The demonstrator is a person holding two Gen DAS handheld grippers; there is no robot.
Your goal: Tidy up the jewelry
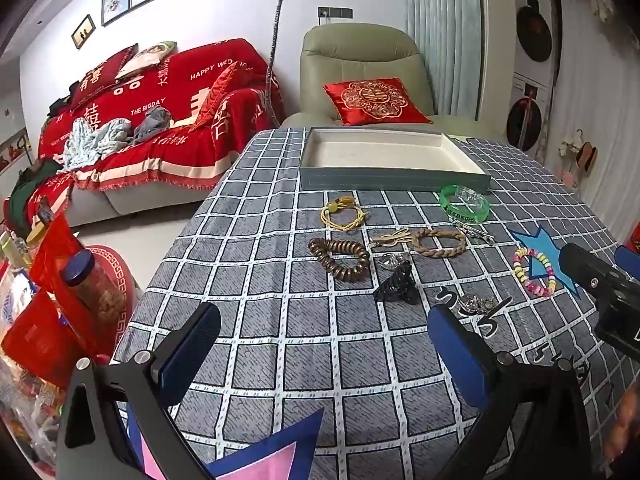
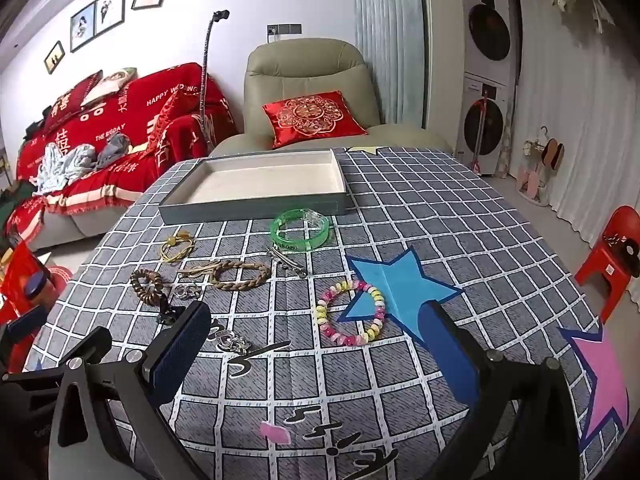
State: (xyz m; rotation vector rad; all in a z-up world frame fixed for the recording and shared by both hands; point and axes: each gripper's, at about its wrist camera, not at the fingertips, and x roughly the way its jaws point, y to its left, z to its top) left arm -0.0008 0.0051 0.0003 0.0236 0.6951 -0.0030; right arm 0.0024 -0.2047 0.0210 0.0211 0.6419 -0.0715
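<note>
Both tools spread wide, empty: left tool (image 1: 324,344) | right tool (image 2: 320,344) | bracelets beside tray (image 2: 256,204)

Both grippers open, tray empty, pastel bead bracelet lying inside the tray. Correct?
Not quite. The pastel bead bracelet lies on the tablecloth, overlapping the blue star, well short of the tray. The right wrist view shows it. Both grippers open and tray empty: right.
</note>
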